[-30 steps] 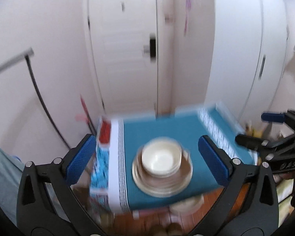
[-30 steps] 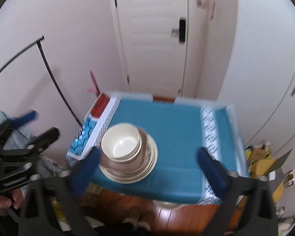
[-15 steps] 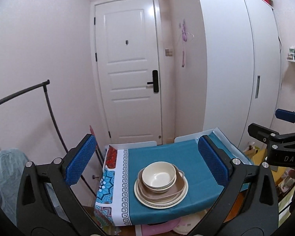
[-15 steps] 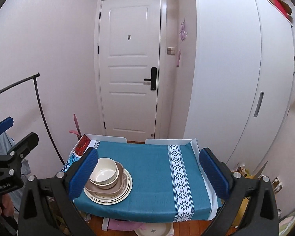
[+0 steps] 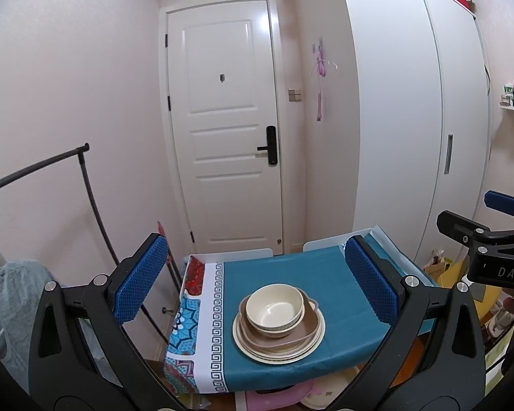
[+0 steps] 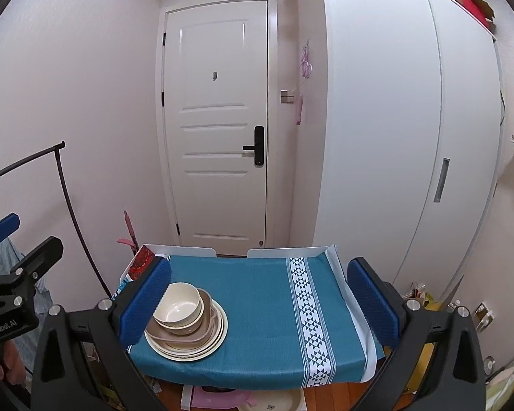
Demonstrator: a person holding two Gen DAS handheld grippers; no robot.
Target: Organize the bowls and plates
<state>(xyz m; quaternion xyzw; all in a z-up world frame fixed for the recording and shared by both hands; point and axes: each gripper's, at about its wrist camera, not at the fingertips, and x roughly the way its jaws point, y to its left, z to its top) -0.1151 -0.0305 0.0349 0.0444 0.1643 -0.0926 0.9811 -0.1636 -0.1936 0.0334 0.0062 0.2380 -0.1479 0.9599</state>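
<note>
A cream bowl (image 5: 276,311) sits on top of a stack: a tan squarish dish (image 5: 301,334) and several round cream plates (image 5: 281,354). The stack stands near the front edge of a small table with a teal cloth (image 5: 291,274). The same bowl (image 6: 179,307) and plates (image 6: 202,349) show at the table's front left in the right wrist view. My left gripper (image 5: 257,282) is open and empty, held back from and above the stack. My right gripper (image 6: 262,303) is open and empty, over the table (image 6: 257,291).
A white door (image 5: 226,126) stands behind the table and a white wardrobe (image 5: 411,137) to its right. A black clothes rail (image 5: 85,178) stands at the left. A pink stool (image 6: 216,399) and a cream plate (image 6: 274,402) lie under the table.
Both grippers have drawn back and tilted up from the table, so the door and walls fill more of each view. Both stay open and empty. The stack has not moved.
</note>
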